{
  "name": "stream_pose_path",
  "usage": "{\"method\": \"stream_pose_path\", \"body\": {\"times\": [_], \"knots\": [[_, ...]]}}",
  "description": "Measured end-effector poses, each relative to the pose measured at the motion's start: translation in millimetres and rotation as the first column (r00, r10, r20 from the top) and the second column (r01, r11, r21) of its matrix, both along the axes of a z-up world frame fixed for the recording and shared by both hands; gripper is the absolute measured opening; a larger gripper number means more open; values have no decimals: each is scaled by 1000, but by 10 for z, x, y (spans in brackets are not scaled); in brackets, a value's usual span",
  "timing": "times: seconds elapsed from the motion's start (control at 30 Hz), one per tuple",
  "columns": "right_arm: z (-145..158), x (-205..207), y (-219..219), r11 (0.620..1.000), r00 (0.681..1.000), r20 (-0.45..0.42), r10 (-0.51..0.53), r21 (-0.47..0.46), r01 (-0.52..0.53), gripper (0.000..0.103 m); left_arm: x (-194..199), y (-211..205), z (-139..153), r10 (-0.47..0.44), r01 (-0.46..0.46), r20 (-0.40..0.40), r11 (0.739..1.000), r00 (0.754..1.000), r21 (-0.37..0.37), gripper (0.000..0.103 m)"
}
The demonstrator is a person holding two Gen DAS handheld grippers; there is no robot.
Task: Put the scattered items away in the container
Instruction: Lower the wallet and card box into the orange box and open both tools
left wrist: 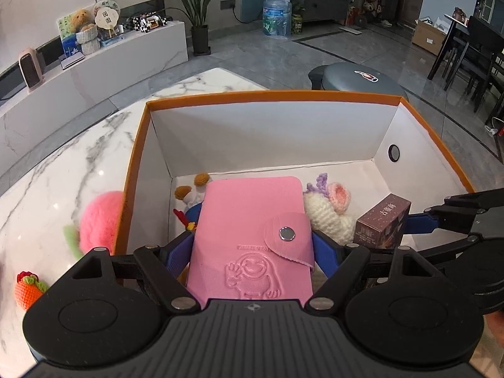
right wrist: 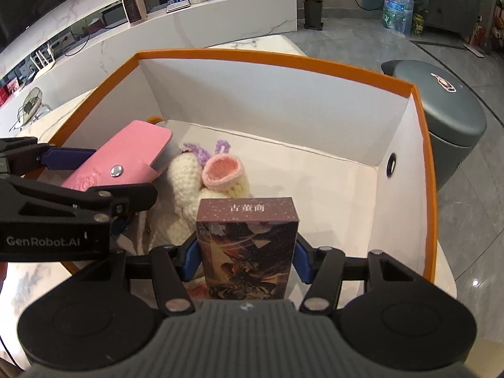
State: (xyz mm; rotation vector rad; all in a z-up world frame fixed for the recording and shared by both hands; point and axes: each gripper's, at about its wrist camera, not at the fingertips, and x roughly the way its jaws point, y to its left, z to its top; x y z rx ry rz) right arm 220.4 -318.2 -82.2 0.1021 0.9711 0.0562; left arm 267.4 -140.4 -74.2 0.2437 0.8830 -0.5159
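Observation:
My left gripper (left wrist: 252, 245) is shut on a pink card wallet (left wrist: 252, 230) with a snap flap and holds it over the near left part of the orange-rimmed white box (left wrist: 271, 96). My right gripper (right wrist: 247, 253) is shut on a dark purple card box (right wrist: 247, 245) and holds it upright over the near middle of the same box (right wrist: 283, 60). On the box floor lie a cream crochet bunny (right wrist: 201, 189) with a pink ear and a small crochet doll (left wrist: 192, 192). The wallet (right wrist: 126, 154) and left gripper also show in the right wrist view.
A pink crochet ball (left wrist: 100, 220) and an orange crochet carrot (left wrist: 28, 289) lie on the marble table (left wrist: 63, 163) left of the box. A grey round bin (right wrist: 447, 107) stands on the floor beyond the box's right wall.

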Motion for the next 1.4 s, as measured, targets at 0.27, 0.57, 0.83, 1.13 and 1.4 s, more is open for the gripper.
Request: {"method": "stream_pose_path", "body": {"times": [0.27,0.57,0.83,1.13,1.4], "knots": [[22,-61,-26,1000,1000,28,-1,-3,1,60,-99,-152,58,-22,21,39,999,999,38,93],[48,-133,-32,999,999,43,-19,28,18,62,-36,-37,-25,66,-65,-20,997,998,39,94],[156,-223,-50,997,994,107,-27,77,19,70,-100,-41,-91,51,-51,6,995,999,89,94],[315,-389,-21,996,977,198,-76,52,67,67,-207,103,18,110,-113,117,993,987,23,94],[325,-292,-63,994,977,190,-95,76,82,40,-254,170,234,139,-130,193,990,971,-58,94]]}}
